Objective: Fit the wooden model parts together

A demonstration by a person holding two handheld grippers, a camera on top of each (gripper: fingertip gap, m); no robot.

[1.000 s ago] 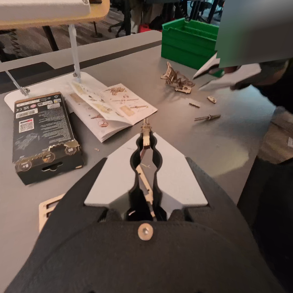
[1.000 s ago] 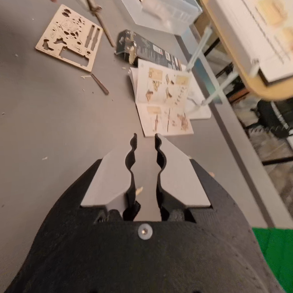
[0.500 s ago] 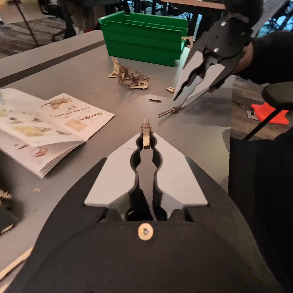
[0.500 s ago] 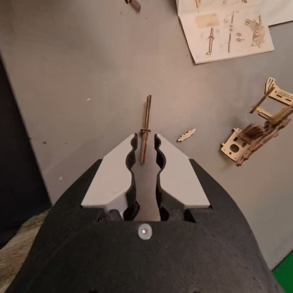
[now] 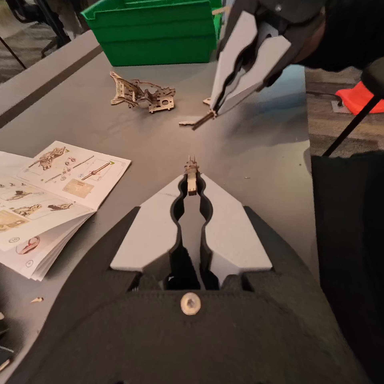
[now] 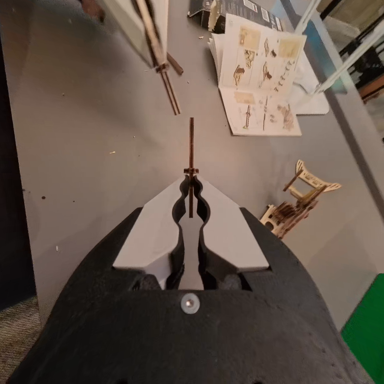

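Jaws of both grippers [image 5: 191, 178] [image 6: 190, 179] pinch wooden rods [image 6: 191, 145]

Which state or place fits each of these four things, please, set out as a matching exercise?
Things:
1. dark rod
2. pale part
3. model
4. booklet

States:
a. lying open on the table
b. shut in the left gripper
c. half-built, on the table, not gripped
d. shut in the right gripper

Pairs: 1-d, 2-b, 3-c, 4-a
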